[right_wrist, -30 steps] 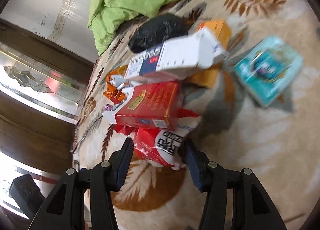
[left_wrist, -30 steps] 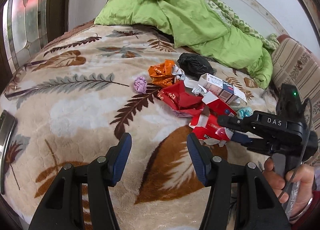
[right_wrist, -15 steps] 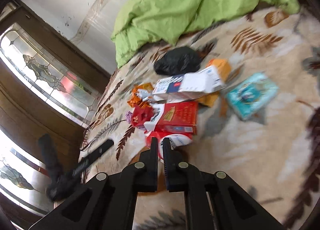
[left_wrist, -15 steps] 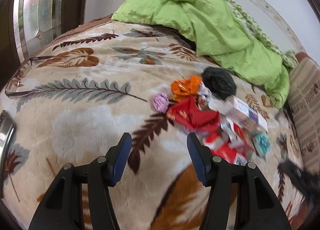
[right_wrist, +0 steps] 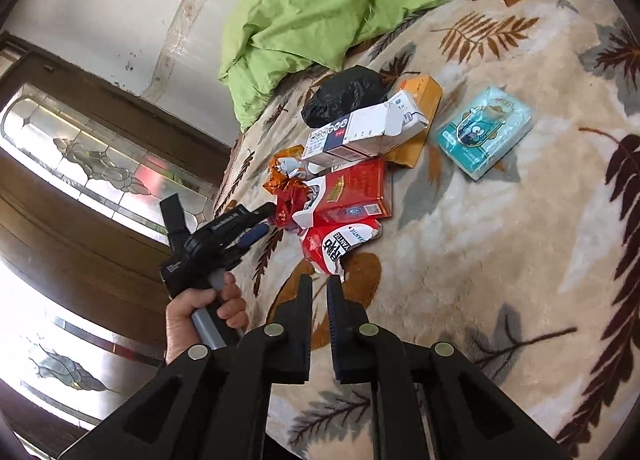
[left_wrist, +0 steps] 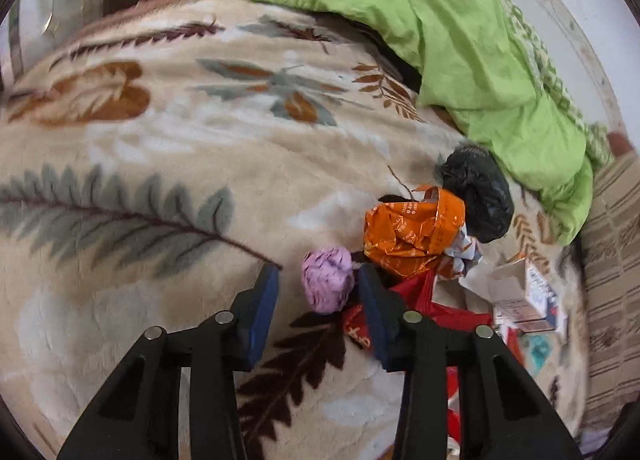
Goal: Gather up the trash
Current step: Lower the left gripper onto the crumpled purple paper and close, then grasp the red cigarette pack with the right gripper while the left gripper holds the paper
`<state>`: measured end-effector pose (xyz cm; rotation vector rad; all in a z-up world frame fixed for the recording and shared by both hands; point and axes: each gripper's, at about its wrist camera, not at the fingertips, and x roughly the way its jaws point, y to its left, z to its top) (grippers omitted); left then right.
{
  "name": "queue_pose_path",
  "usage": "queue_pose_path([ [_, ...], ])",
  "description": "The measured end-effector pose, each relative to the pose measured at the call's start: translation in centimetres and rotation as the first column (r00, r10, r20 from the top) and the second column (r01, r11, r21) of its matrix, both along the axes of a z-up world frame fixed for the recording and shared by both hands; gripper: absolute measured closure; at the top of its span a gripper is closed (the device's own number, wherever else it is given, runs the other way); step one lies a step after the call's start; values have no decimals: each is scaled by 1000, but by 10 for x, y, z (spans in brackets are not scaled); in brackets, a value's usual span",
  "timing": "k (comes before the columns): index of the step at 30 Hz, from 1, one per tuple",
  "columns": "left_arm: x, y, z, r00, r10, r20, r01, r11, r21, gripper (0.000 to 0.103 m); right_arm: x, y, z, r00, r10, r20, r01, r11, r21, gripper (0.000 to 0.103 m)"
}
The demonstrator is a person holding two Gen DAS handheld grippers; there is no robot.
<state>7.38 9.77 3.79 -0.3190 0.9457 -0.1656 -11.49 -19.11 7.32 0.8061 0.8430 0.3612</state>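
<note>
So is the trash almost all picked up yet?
Not yet, nothing looks collected. The left tongs are open around the purple paper ball, not squeezing it. The right tongs are shut and hold nothing. Left on the blanket: the orange wrapper, black bag, white box, red packs and teal packet.

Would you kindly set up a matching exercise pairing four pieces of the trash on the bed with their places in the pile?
Things:
1. purple paper ball
2. black bag
3. teal packet
4. white carton

Places:
A. lying apart on the blanket, away from the pile
B. between the open fingers of the left gripper
C. nearest the green quilt
D. resting on top of the red box

Pairs: 1-B, 2-C, 3-A, 4-D
</note>
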Motion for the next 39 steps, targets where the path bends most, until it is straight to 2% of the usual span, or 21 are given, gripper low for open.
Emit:
queue_pose_path([
  [1,1,-4,0,1000,-13,9,13,1000,18,67,3,0,-2,1000,-2,-7,2,1000,5,89],
  [2,2,-6,0,1000,-15,12,15,999,30,76,6,1,-4,1000,-6,-14,7,1000,12,86],
  [3,4,-7,-2,1000,-9,9,9,999,53,79,7,0,-5,1000,-12,-18,12,1000,17,82],
  [5,5,-9,-3,1000,-15,18,13,997,81,79,13,1,-6,999,-25,-27,25,1000,13,74],
  [7,1,-10,0,999,-19,29,17,996,88,79,16,0,-8,998,-46,-35,46,999,4,45],
  [8,-3,-10,4,999,-22,40,18,996,87,79,20,-1,-8,997,-69,-36,69,998,3,41],
  [11,-12,-9,16,997,-20,81,13,996,93,80,32,-8,-10,994,-108,-33,107,994,-15,41],
  [15,-25,-10,29,993,-25,117,16,997,78,79,53,-22,-30,984,-144,-105,151,987,57,41],
  [19,-33,-15,39,988,-46,150,34,996,85,79,78,-24,-36,981,-159,-113,160,987,4,41],
  [22,-34,-17,41,986,-56,156,43,995,84,79,89,-20,-44,979,-169,-116,173,985,20,41],
  [23,-34,-17,41,986,-57,156,44,995,86,79,93,-17,-47,981,-154,-120,158,987,27,44],
  [24,-34,-17,41,986,-57,157,43,995,88,79,94,-15,-48,982,-144,-123,148,989,27,59],
  [25,-34,-17,42,986,-55,160,41,995,91,79,95,-11,-47,985,-125,-120,129,991,26,62],
  [28,-35,-10,44,984,-44,171,28,996,90,79,83,6,-29,998,-3,-55,5,999,34,62],
  [31,-35,-3,45,984,-27,174,14,997,74,79,67,29,-17,984,176,-23,-175,983,64,62],
  [32,-35,-2,46,985,-24,174,12,997,70,79,62,40,-13,966,256,-26,-254,966,45,62],
  [33,-35,-1,45,985,-21,172,9,998,69,79,58,46,-9,956,293,-21,-292,956,17,62],
  [35,-35,0,45,985,-17,170,6,998,67,79,50,46,5,952,303,32,-301,952,-52,62],
  [36,-35,0,45,985,-17,171,6,998,67,79,49,39,12,960,271,62,-266,960,-83,61],
  [38,-35,0,45,985,-22,171,10,998,67,79,52,26,21,978,178,105,-159,973,-166,52],
  [39,-35,-1,45,985,-24,171,13,998,67,79,57,21,23,982,148,116,-122,971,-207,41],
])
